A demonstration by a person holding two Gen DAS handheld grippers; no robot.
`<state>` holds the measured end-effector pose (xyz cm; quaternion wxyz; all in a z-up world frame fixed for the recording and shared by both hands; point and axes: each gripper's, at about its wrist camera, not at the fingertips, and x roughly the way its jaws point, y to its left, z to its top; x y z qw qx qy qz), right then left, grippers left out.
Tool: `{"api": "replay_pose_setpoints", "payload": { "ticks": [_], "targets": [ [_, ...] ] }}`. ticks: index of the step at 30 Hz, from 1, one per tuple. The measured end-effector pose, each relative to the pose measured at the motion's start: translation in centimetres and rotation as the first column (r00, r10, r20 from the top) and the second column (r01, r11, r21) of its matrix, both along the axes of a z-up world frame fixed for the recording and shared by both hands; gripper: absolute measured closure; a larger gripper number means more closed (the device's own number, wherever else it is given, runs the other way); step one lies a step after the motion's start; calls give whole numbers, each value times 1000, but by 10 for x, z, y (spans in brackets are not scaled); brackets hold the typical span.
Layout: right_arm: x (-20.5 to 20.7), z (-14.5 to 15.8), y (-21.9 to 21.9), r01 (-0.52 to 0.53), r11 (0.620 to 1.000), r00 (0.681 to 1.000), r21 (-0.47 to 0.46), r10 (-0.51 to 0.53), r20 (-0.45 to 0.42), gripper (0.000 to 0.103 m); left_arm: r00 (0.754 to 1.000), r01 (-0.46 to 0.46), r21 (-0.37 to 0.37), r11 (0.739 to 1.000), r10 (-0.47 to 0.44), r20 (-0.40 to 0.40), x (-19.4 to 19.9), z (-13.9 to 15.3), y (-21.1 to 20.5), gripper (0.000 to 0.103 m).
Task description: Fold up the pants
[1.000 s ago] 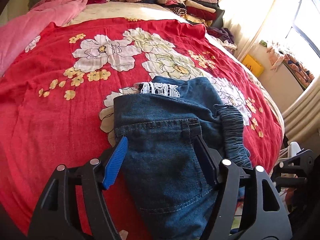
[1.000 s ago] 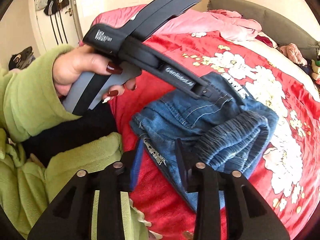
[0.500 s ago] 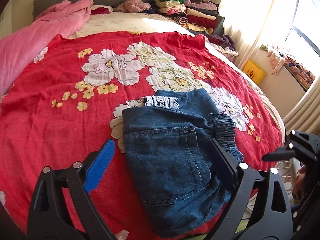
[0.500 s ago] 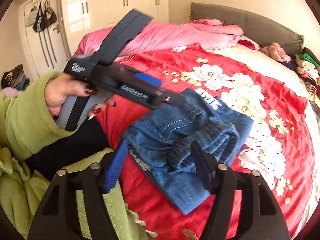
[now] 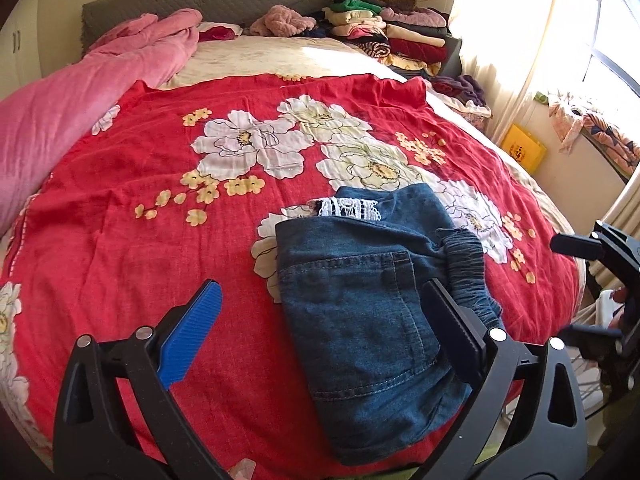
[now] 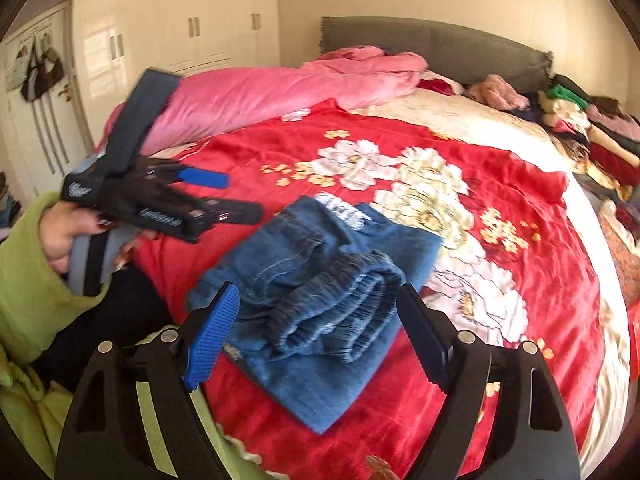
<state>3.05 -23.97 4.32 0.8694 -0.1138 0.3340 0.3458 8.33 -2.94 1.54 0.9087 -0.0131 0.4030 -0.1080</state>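
Both grippers are chunky black plastic with silver screw heads at the joints. The right gripper and left gripper each have one ribbed blue pad and one black. White lettering on the side, grey handle, fuzzy lime-green sleeve, dark red nails.

Both wrist views overlook the pants closely.
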Motion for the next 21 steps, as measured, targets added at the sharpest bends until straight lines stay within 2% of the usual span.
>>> {"api": "replay_pose_setpoints", "payload": {
  "ticks": [4, 10, 14, 17, 21],
  "targets": [
    [19, -13, -11, 105, 994, 991, -7, -105, -80, 23, 999, -4, -4, 1000, 4, -32, 4, -10, 2, 10],
    [49, -41, -23, 190, 982, 958, -3, -186, -219, 24, 996, -9, -44, 999, 5, -90, 11, -29, 6, 10],
    [63, -58, -26, 198, 979, 935, 41, -176, -309, 29, 992, -5, -82, 997, -6, -126, 15, -42, 6, 10],
    [70, -67, -24, 198, 979, 924, 53, -169, -343, 33, 990, 4, -94, 996, -17, -142, 17, -49, 2, 10],
    [81, -79, -18, 185, 979, 907, 81, -139, -397, 34, 986, 24, -109, 994, -41, -159, 21, -57, -6, 14]
  ]
}}
